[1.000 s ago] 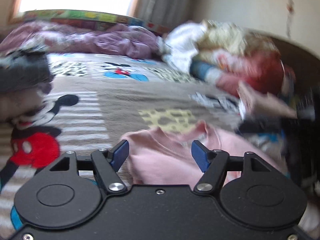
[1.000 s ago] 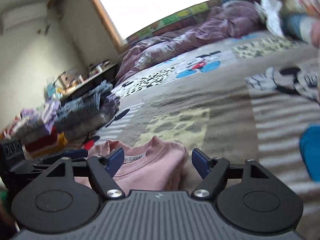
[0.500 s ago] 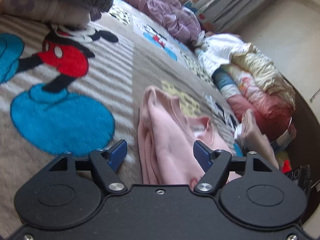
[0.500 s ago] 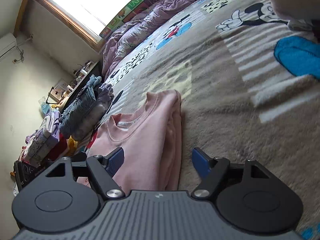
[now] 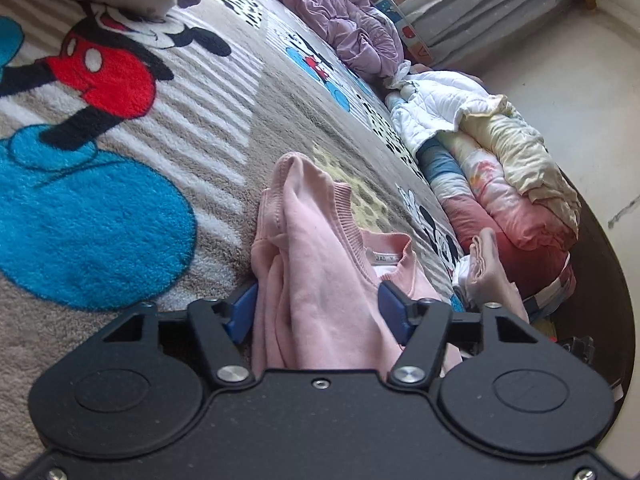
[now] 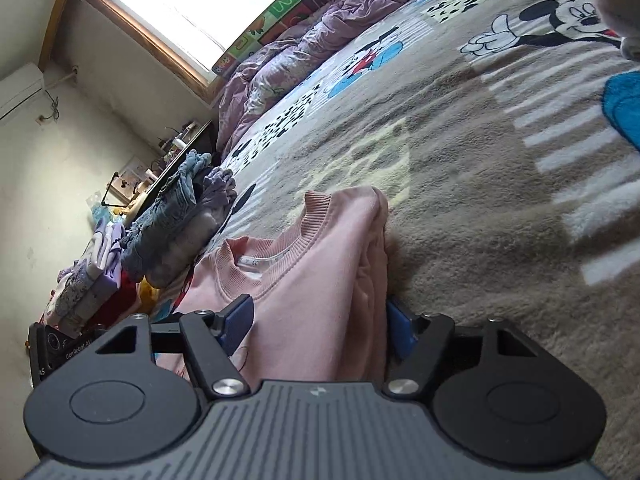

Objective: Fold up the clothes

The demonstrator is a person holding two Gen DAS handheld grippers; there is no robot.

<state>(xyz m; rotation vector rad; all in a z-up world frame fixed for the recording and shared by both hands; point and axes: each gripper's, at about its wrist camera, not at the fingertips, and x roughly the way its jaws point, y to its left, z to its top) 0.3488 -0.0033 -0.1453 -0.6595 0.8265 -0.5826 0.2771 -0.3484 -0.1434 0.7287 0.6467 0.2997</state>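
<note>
A pink sweatshirt [image 5: 320, 248] lies on the bed with its ribbed collar and neck label up and both sides folded inward. My left gripper [image 5: 318, 312] straddles the bunched fold on one shoulder side. Its jaws are closing with the fabric between the blue pads [image 5: 242, 312]. In the right wrist view the same sweatshirt [image 6: 320, 248] runs between the fingers of my right gripper [image 6: 320, 320], at the other shoulder edge. Those jaws are closing too, with a thick fold of cloth in the gap. Neither pair of pads visibly pinches the cloth.
The bed is covered by a fuzzy cartoon-mouse blanket [image 5: 120, 220]. Rolled quilts and a white jacket [image 5: 500, 184] are piled along one side, and a purple duvet [image 5: 352, 36] lies under the window. A stack of folded clothes [image 6: 176, 216] sits near the bed's other edge.
Both grippers have rolled and dropped closer onto the pink sweatshirt. The fabric now fills the gaps between their fingers, and both pairs of jaws stand narrower than before.
</note>
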